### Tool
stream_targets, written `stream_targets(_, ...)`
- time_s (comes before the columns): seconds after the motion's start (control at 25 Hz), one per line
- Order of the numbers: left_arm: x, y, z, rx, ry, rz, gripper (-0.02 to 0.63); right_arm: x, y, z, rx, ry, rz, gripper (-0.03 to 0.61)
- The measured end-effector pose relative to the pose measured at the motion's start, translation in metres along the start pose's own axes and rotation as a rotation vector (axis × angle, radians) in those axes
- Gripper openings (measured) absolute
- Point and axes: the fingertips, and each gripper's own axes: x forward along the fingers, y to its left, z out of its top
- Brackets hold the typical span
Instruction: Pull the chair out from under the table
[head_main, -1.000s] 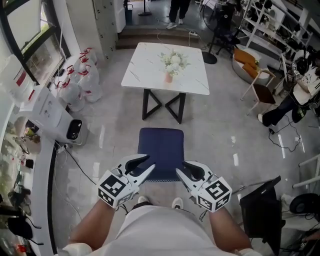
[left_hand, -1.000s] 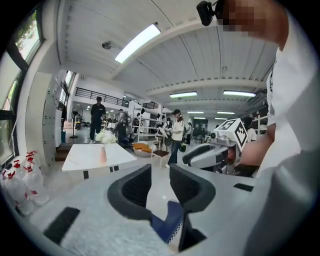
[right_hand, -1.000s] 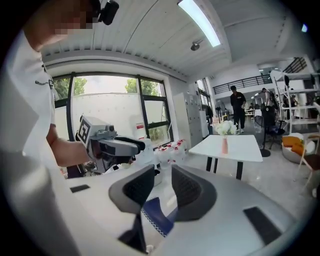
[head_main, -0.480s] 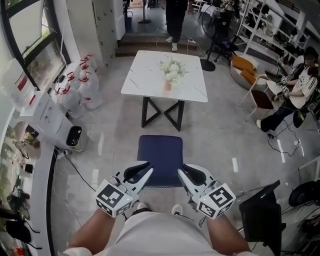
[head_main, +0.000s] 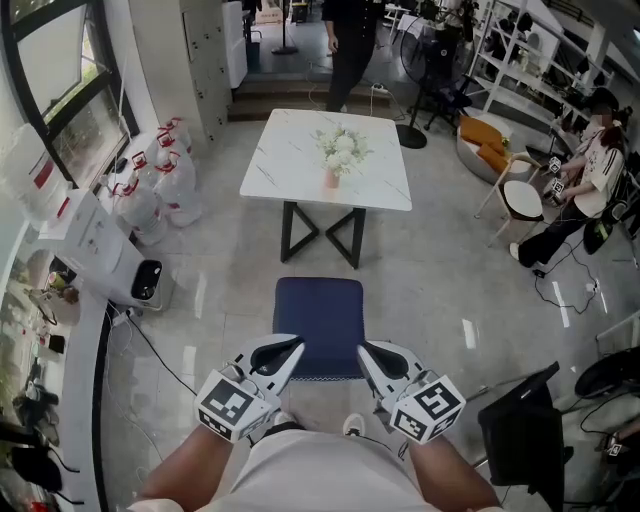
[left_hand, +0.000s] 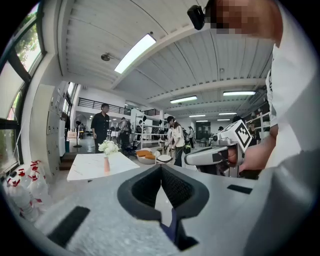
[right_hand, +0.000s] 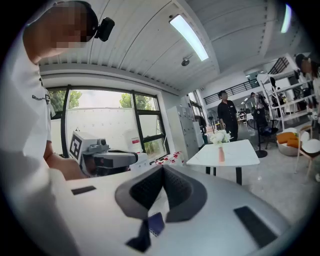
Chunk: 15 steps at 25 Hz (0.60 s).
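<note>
Blue chair (head_main: 320, 322) stands clear of the desk (head_main: 290, 160), just beyond the left tongs (head_main: 293, 350) and right tongs (head_main: 366, 352); both just closed, pinched together empty, so the pull looks finished.

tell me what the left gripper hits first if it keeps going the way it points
Probably the blue chair seat: the left gripper, jaws just closed on nothing, hovers at its near edge, aimed across it. Its height above the seat is unclear, so it might skim over.
</note>
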Motion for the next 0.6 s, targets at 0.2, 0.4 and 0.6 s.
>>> stream_targets(0.2,0.003,-0.001,-0.008,0.003,0.019,0.002,0.006,-0.001,-0.006,-0.008,0.009,0.016,-0.023,0.005)
stream_targets(0.4,0.002,-0.001,-0.010,-0.007,0.025,0.011,0.006,-0.004,-0.007,-0.013,0.005,0.026,-0.034,0.005)
stream_targets(0.6,0.001,0.000,-0.009,0.002,0.030,0.012,0.006,-0.003,-0.006,-0.011,0.001,0.023,-0.033,0.005)
